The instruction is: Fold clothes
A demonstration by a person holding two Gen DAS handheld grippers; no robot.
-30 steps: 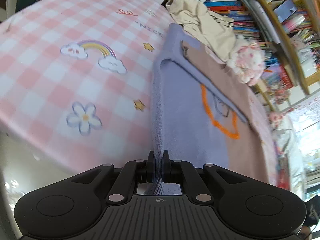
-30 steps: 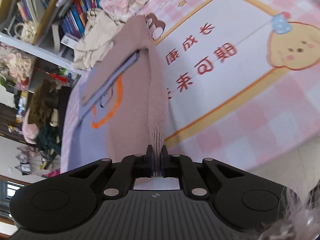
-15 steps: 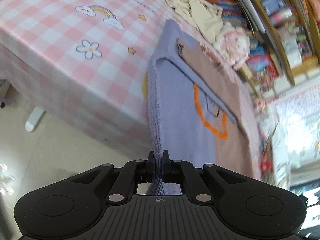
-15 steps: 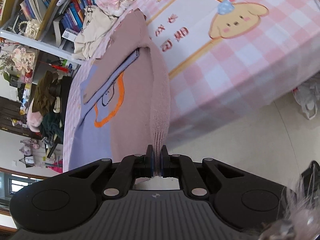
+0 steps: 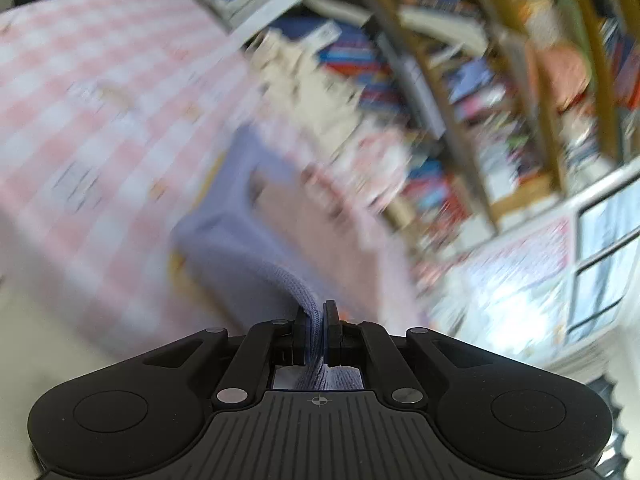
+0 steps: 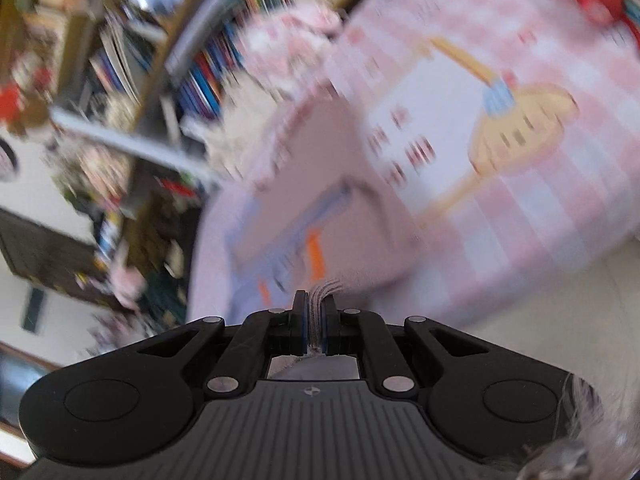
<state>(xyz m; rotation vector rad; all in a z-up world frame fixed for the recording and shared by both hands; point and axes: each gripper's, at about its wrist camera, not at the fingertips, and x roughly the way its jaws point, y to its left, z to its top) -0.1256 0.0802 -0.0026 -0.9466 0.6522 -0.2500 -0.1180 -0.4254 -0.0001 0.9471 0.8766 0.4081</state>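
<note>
2 wrist views, both motion-blurred. A pink-and-white checked tablecloth [image 5: 80, 128] covers the table, printed with a cartoon dog [image 6: 520, 128]; crowded bookshelves [image 5: 460, 80] stand behind it. On the cloth lies the lavender-and-mauve knit sweater [image 5: 240, 216], partly folded, with an orange outline motif [image 6: 316, 256] on its front. The left gripper [image 5: 319, 320] is clamped on the sweater's lavender ribbed edge, which rises from the table to its pads. The right gripper [image 6: 315, 312] is likewise clenched on the mauve ribbed edge, at the near side.
</note>
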